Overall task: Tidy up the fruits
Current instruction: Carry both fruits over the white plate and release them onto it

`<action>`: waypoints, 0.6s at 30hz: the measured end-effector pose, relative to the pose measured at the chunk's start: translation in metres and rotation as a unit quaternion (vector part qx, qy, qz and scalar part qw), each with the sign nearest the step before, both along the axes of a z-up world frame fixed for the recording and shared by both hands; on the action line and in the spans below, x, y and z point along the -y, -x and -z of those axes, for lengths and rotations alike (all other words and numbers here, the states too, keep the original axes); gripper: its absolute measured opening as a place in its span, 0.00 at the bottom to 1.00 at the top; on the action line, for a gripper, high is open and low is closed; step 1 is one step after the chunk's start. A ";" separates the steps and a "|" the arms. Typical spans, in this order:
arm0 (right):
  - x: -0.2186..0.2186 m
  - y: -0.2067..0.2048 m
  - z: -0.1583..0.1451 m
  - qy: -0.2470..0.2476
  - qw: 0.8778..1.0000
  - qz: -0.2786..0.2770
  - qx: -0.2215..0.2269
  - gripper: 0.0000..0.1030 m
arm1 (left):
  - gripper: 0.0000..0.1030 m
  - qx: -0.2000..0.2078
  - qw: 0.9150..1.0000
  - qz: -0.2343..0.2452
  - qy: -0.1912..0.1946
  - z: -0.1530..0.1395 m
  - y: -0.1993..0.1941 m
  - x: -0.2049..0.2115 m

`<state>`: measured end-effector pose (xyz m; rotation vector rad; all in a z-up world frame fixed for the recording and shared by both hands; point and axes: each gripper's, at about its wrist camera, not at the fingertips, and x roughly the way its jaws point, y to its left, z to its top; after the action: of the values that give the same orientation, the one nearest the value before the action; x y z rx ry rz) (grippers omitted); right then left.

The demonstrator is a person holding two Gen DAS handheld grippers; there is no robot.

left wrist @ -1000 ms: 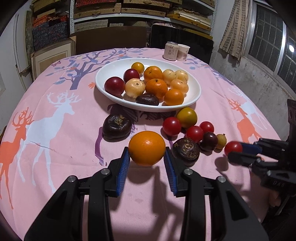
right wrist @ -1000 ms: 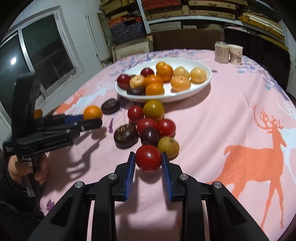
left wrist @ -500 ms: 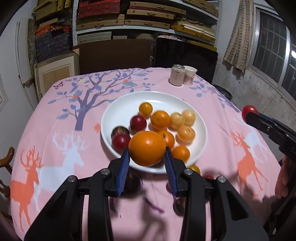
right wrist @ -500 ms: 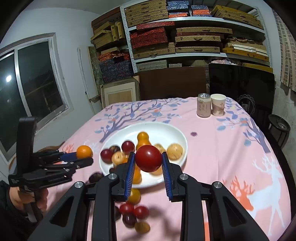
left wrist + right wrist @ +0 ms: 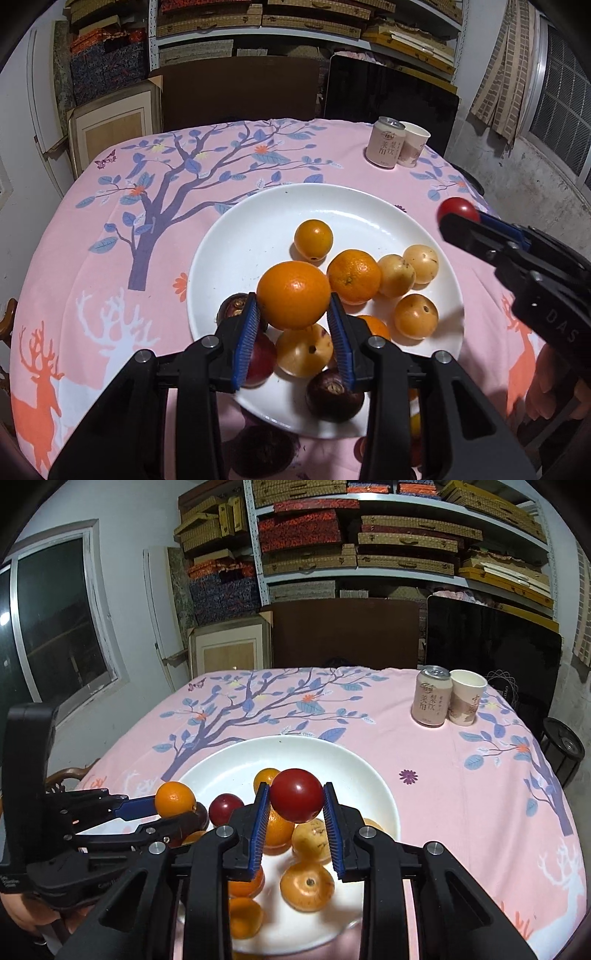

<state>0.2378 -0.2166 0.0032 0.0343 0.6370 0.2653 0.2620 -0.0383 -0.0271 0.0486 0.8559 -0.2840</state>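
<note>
Left wrist view: left gripper (image 5: 294, 325) clamps a round orange (image 5: 293, 294) above the near side of the white round plate (image 5: 258, 236).

Right wrist view: right gripper (image 5: 295, 823) clamps a glossy red tomato (image 5: 296, 794) above the plate's middle.

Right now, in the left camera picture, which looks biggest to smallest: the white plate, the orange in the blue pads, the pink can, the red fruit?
1. Round white plate
2. Held orange, enlarged by closeness to the camera
3. Pink drink can
4. Round red fruit, partly hidden, so the last two are unsure
</note>
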 end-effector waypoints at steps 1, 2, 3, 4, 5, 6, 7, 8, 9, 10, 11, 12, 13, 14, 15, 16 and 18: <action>-0.002 -0.006 0.002 -0.003 1.000 -0.008 -0.009 0.34 | 0.37 0.001 1.000 -0.001 0.000 0.001 -0.002 0.001; -0.004 -0.009 0.003 -0.002 1.000 -0.012 -0.013 0.38 | 0.44 0.002 1.000 -0.002 0.002 0.000 -0.003 0.000; -0.006 -0.010 0.003 0.005 1.000 -0.010 -0.010 0.44 | 0.50 0.005 1.000 -0.006 0.006 -0.002 -0.003 -0.001; -0.007 -0.008 0.002 0.012 1.000 -0.006 -0.003 0.44 | 0.61 0.011 1.000 -0.011 0.009 -0.004 -0.001 -0.004; -0.007 -0.006 0.001 0.009 1.000 -0.009 -0.002 0.44 | 0.66 0.019 1.000 -0.013 0.015 -0.007 0.002 -0.006; -0.005 -0.004 0.001 0.003 1.000 -0.013 -0.002 0.44 | 0.66 0.025 0.999 -0.013 0.018 -0.010 0.005 -0.009; -0.002 0.000 0.000 -0.002 1.000 -0.012 -0.001 0.44 | 0.66 0.028 0.999 -0.014 0.019 -0.013 0.008 -0.012; 0.002 0.005 -0.002 -0.007 1.000 -0.010 -0.001 0.44 | 0.66 0.030 0.999 -0.015 0.021 -0.015 0.012 -0.015; 0.005 0.010 -0.003 -0.013 1.000 -0.011 -0.002 0.44 | 0.66 0.031 0.999 -0.015 0.025 -0.016 0.017 -0.019; 0.009 0.018 -0.005 -0.020 1.000 -0.013 -0.001 0.45 | 0.66 0.032 0.999 -0.016 0.026 -0.017 0.023 -0.023; 0.012 0.025 -0.005 -0.022 1.000 -0.013 -0.001 0.46 | 0.66 0.032 0.999 -0.014 0.025 -0.017 0.031 -0.027; 0.016 0.033 -0.006 -0.024 1.000 -0.012 -0.001 0.48 | 0.66 0.032 0.999 -0.013 0.020 -0.016 0.038 -0.031; 0.019 0.041 -0.005 -0.026 1.000 -0.011 -0.001 0.50 | 0.66 0.032 0.999 -0.012 0.016 -0.014 0.046 -0.035; 0.024 0.051 -0.004 -0.027 1.000 -0.010 -0.003 0.52 | 0.67 0.031 0.999 -0.010 0.012 -0.012 0.052 -0.038; 0.028 0.060 -0.003 -0.028 1.000 -0.008 -0.004 0.54 | 0.67 0.028 1.000 -0.008 0.006 -0.008 0.060 -0.043; 0.032 0.069 0.000 -0.027 1.000 -0.003 -0.005 0.56 | 0.67 0.026 1.000 -0.007 0.001 -0.004 0.068 -0.048; 0.041 0.089 0.008 -0.039 0.999 0.002 -0.009 0.57 | 0.67 0.016 1.000 -0.006 -0.012 0.008 0.081 -0.057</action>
<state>0.1484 -0.2576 -0.0045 0.1131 0.6445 0.2872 0.1810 0.0184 -0.0350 0.0705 0.8279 -0.2608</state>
